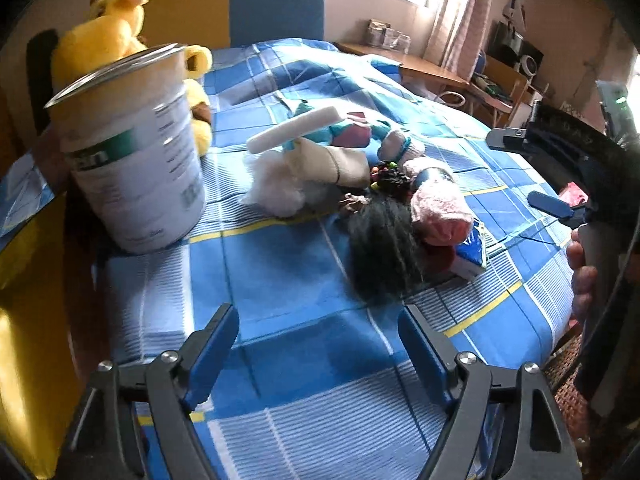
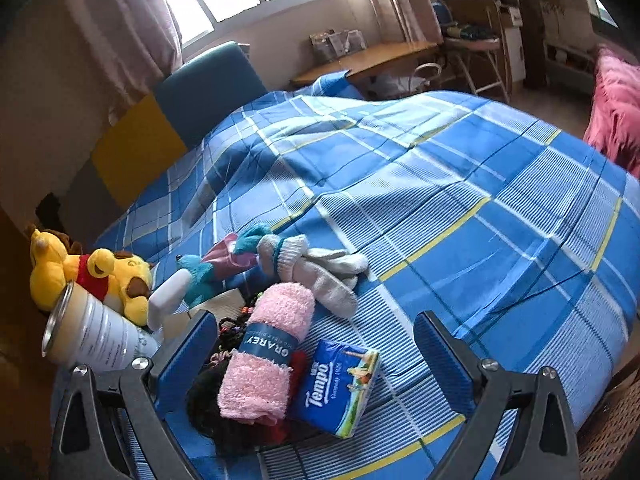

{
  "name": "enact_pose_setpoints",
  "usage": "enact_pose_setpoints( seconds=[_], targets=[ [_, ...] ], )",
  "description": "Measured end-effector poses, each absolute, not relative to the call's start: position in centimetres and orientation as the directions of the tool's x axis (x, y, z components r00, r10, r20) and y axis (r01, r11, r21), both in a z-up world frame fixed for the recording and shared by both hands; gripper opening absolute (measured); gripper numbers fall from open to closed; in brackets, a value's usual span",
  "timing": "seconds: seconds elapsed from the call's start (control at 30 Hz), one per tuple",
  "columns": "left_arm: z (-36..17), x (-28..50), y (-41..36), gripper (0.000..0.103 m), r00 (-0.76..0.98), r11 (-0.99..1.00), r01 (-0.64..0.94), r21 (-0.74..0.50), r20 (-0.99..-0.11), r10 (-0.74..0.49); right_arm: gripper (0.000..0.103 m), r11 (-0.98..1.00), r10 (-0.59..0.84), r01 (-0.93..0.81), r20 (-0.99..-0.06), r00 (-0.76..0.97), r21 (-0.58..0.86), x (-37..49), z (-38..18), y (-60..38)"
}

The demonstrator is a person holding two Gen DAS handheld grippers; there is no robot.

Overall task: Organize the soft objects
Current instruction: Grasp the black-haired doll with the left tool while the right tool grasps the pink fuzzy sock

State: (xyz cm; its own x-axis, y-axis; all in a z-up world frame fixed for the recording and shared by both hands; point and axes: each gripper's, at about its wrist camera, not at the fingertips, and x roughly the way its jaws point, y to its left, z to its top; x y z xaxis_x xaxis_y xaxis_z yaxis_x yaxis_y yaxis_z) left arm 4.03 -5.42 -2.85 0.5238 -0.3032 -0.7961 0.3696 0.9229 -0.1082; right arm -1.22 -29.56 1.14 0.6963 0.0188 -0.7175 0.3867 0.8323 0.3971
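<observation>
A heap of soft things lies on the blue checked bedsheet (image 1: 280, 280). It holds a rolled pink towel (image 2: 268, 352), a black hairy bundle (image 1: 384, 248), grey gloves (image 2: 320, 272), a teal plush toy (image 2: 224, 264), white stuffing (image 1: 276, 184) and a white foam bar (image 1: 296, 128). My left gripper (image 1: 318, 340) stands open over bare sheet, just short of the black bundle. My right gripper (image 2: 316, 352) is open above the pink towel and a Tempo tissue pack (image 2: 340, 388), with neither pad pressing on them.
A tall tin can (image 1: 136, 152) stands open-topped at the left of the heap. A yellow plush bear (image 2: 100, 276) lies behind it. A hand (image 1: 582, 276) holds the right gripper's handle. The bed's edge drops off at the right, and a desk (image 2: 372, 60) stands beyond.
</observation>
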Motion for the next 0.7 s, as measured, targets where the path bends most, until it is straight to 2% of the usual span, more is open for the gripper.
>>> enact_pose_setpoints(
  seconds=[0.2,0.4,0.43,0.5,0.53,0.67,0.7],
  targets=[
    [-3.6,5.0,-6.0,0.081,0.499,0.920,0.372,-0.125,-0.809,-0.312,0.101,0.861,0.089,0.321,-0.739,0.667,0.394,-0.1,0.5,-28.0],
    [-4.4,4.6,-6.6,0.082,0.484,0.912,0.390,-0.125,-0.815,-0.318,0.094,0.922,0.089,0.261,-0.813,0.576,0.286,2.0,-1.3,-25.5],
    [-4.4,4.7,-6.6,0.082,0.483,0.911,0.392,-0.127,-0.815,-0.321,0.089,0.928,0.105,0.247,-0.833,0.544,0.279,2.4,-2.0,-25.1],
    [-4.4,4.7,-6.5,0.082,0.486,0.912,0.389,-0.128,-0.813,-0.321,0.053,0.930,0.124,0.236,-0.845,0.520,0.281,2.5,-2.5,-25.0],
    [-4.3,4.8,-6.4,0.081,0.488,0.913,0.387,-0.128,-0.812,-0.321,0.029,0.933,0.108,0.241,-0.844,0.525,0.269,2.4,-2.5,-25.0],
    [-3.9,5.2,-6.1,0.080,0.493,0.912,0.390,-0.127,-0.808,-0.323,0.022,0.917,0.100,0.260,-0.803,0.587,0.304,1.3,-1.1,-26.3],
    [-3.7,5.4,-6.2,0.076,0.496,0.911,0.395,-0.124,-0.806,-0.324,0.022,0.909,0.100,0.270,-0.794,0.599,0.317,1.0,-0.9,-26.7]
  ],
)
